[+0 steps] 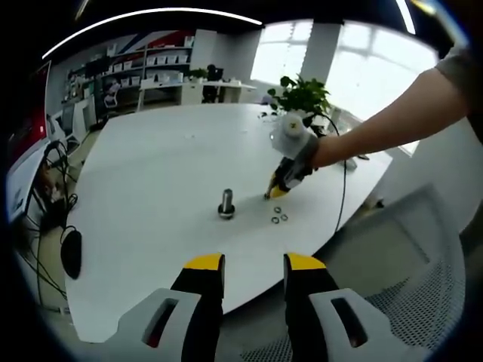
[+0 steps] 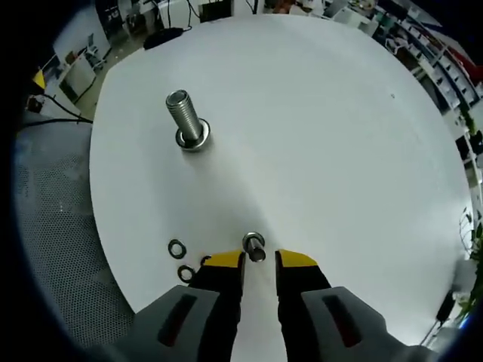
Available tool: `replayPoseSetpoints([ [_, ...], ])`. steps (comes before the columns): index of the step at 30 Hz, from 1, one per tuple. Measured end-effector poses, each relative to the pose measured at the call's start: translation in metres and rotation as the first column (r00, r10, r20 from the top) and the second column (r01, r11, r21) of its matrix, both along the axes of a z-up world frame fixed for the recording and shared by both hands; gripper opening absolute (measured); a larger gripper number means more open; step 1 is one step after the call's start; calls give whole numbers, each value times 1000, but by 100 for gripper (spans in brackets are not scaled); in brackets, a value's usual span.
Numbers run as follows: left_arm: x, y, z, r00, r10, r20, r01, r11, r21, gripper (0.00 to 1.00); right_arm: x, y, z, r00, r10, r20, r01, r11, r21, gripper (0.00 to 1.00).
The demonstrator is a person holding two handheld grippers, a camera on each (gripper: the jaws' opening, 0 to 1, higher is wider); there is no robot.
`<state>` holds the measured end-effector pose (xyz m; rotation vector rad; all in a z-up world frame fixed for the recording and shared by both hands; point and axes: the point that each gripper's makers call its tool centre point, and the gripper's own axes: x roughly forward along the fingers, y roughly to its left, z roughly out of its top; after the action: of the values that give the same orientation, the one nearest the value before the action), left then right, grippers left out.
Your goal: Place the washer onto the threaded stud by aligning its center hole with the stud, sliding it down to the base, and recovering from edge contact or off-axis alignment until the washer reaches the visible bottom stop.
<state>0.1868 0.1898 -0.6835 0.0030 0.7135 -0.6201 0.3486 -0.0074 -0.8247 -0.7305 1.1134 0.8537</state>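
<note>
No readable writing is showing anywhere on the gear or the white table [image 2: 339,151]. The right gripper [image 2: 259,260] is sitting low over the tabletop, its yellow-tipped jaws parted with a washer [image 2: 253,246] standing on edge right at their tips; whether they are actually pinching it, I cannot tell. Two spare washers [image 2: 179,259] are lying flat just left of it, near the table's edge. The threaded stud [image 2: 184,119] is standing upright, well apart, with open white surface between. The left gripper [image 1: 253,265] is hovering off the table's near edge, jaws apart and empty.
</note>
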Motion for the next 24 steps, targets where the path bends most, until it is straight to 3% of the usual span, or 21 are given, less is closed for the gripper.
replayPoseSetpoints([
  [8, 0, 0, 0, 1000, -2, 0, 2, 1000, 1, 29, -11, -9, 2, 1000, -18, -5, 18, 1000, 0, 20],
  [14, -1, 0, -1, 1000, -8, -2, 8, 1000, 3, 29, -23, -15, 4, 999, 37, -3, -37, 999, -30, 20],
  [21, -2, -2, -1, 1000, -16, -5, 16, 1000, 3, 29, -33, -17, 5, 1000, 24, -19, -24, 1000, -11, 22],
  [24, -2, -2, -1, 1000, -17, -5, 17, 1000, 2, 29, -41, -9, 4, 997, 72, -29, -72, 997, 14, 24],
])
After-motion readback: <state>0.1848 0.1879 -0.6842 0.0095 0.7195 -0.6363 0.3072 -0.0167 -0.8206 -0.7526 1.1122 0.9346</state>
